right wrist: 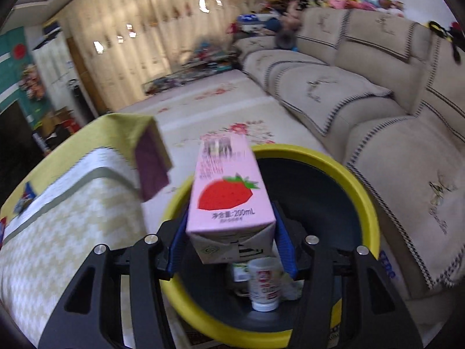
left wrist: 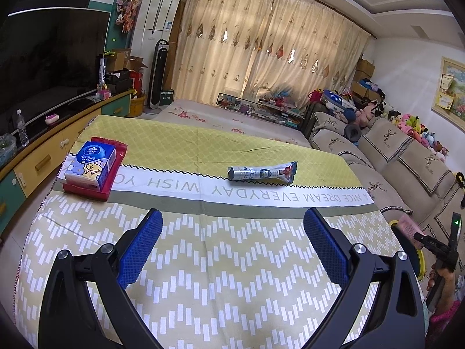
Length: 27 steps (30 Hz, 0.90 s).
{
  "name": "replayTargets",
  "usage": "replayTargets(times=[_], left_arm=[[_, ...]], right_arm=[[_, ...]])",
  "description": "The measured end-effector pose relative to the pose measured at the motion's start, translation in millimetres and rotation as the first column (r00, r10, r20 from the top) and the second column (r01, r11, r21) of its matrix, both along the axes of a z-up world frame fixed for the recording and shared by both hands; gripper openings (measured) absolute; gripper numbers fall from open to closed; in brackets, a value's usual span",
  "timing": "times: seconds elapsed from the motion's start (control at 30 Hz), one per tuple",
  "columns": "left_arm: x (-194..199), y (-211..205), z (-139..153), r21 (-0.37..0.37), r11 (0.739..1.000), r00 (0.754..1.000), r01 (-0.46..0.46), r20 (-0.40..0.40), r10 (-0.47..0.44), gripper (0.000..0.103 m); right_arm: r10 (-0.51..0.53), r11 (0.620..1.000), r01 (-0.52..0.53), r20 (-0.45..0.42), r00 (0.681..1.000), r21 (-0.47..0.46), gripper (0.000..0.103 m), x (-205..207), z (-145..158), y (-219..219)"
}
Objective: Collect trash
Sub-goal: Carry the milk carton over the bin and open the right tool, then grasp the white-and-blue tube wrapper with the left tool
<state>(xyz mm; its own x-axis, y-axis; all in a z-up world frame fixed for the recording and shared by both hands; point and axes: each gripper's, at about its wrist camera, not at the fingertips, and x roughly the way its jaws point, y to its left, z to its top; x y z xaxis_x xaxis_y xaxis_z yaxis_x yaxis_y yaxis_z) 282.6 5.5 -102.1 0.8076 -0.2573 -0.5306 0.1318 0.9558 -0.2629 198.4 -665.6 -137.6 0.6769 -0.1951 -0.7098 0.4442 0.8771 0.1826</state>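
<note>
My left gripper (left wrist: 232,224) is open and empty above the near part of the table with the yellow-green cloth (left wrist: 203,261). A silver-blue snack wrapper (left wrist: 262,173) lies on the cloth beyond it. My right gripper (right wrist: 231,221) is shut on a pink strawberry milk carton (right wrist: 228,195) and holds it over the yellow-rimmed bin (right wrist: 334,165) beside the table. A small white bottle (right wrist: 265,282) and other trash lie inside the bin. In the left wrist view the right gripper with the pink carton (left wrist: 408,226) shows at the far right edge.
A blue tissue pack (left wrist: 91,163) sits on a red packet (left wrist: 87,190) at the table's left. A beige sofa (right wrist: 377,116) stands right of the bin. A TV cabinet (left wrist: 43,157) with a water bottle (left wrist: 21,128) runs along the left.
</note>
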Motion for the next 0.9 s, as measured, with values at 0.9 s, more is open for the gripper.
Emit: replayTargets(times=[0.9], left_arm=[[56, -76, 12, 0.218, 0.925, 0.949, 0.311, -0.121, -0.291, 0.096]], right_arm=[[0.176, 0.976, -0.135, 0.256, 0.951, -0.171, 0.080, -29, 60, 131]])
